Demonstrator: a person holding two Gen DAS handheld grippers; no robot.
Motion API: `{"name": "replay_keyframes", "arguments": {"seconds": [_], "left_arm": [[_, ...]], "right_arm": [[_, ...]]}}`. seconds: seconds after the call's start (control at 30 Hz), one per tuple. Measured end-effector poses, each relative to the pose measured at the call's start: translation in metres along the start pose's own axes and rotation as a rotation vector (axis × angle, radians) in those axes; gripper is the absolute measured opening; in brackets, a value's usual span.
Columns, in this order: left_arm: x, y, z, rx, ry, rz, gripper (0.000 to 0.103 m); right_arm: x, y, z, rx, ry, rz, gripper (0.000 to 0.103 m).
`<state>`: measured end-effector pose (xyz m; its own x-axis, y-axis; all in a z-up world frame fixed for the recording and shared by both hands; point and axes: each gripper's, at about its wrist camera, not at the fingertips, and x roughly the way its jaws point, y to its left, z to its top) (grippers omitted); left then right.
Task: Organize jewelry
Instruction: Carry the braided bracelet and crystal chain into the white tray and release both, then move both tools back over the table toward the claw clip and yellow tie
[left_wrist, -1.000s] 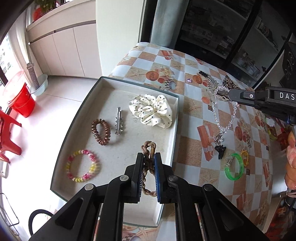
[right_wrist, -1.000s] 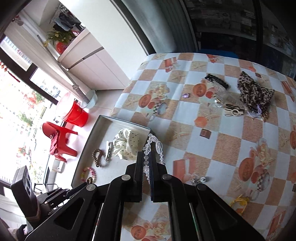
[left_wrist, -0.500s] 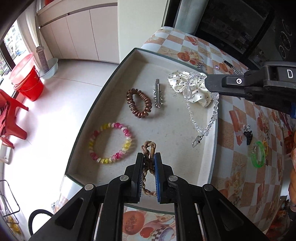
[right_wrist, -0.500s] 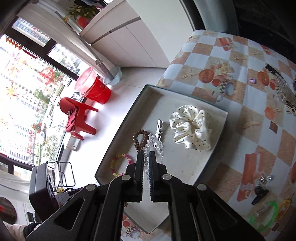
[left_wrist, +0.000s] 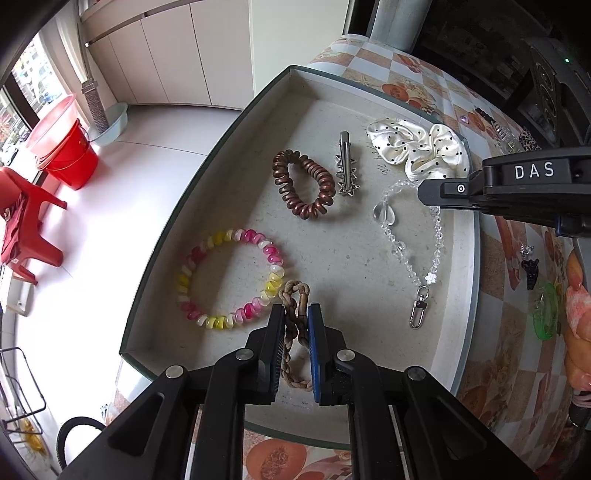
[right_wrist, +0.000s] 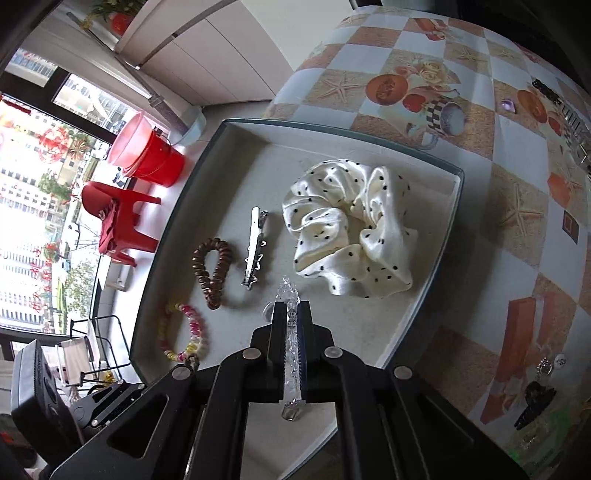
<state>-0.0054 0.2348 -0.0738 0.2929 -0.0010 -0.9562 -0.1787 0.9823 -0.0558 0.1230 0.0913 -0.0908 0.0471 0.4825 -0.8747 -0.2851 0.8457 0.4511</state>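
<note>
Four pieces sit in the tray (left_wrist: 466, 258) already. My left gripper (left_wrist: 296, 325) pinches the braided bracelet (left_wrist: 293, 299) and my right gripper (right_wrist: 291, 325) clamps the crystal chain (left_wrist: 399, 243), both over it. Clips remain on the table (right_wrist: 517, 206).

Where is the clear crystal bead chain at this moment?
In the left wrist view, the clear crystal bead chain hangs from the right gripper over the grey tray, right of the silver hair clip.
</note>
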Motion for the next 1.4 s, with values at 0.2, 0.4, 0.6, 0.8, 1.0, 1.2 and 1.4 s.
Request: {"name": "replay_keyframes", "arguments": {"seconds": [0.2,0.4,0.6,0.8,1.0,1.2,1.4], "left_arm": [[0.005,-0.003,0.002,0.014,0.013,0.025,0.015],[0.007,-0.005,0.002,0.012,0.029,0.049,0.015],[-0.001,-0.008,0.004,0.008,-0.017,0.091,0.082],[-0.003,-0.009,0.007,0.018,-0.019,0.101,0.082],[-0.010,-0.010,0.007,0.016,-0.047,0.129,0.103],[-0.016,-0.017,0.006,0.046,-0.046,0.146,0.103],[-0.026,-0.039,0.006,0.100,-0.056,0.136,0.103]], "right_arm": [[0.012,-0.011,0.004,0.015,0.019,-0.037,0.006],[0.018,-0.018,0.002,0.037,0.045,-0.039,0.007],[0.017,-0.016,0.005,0.043,0.048,-0.036,0.022],[-0.009,-0.009,0.003,0.037,0.000,0.002,0.043],[-0.037,-0.008,-0.001,0.044,-0.051,0.031,0.049],[-0.059,-0.013,-0.014,0.060,-0.079,0.044,0.066],[-0.081,-0.034,-0.028,0.112,-0.104,0.030,0.083]]}}
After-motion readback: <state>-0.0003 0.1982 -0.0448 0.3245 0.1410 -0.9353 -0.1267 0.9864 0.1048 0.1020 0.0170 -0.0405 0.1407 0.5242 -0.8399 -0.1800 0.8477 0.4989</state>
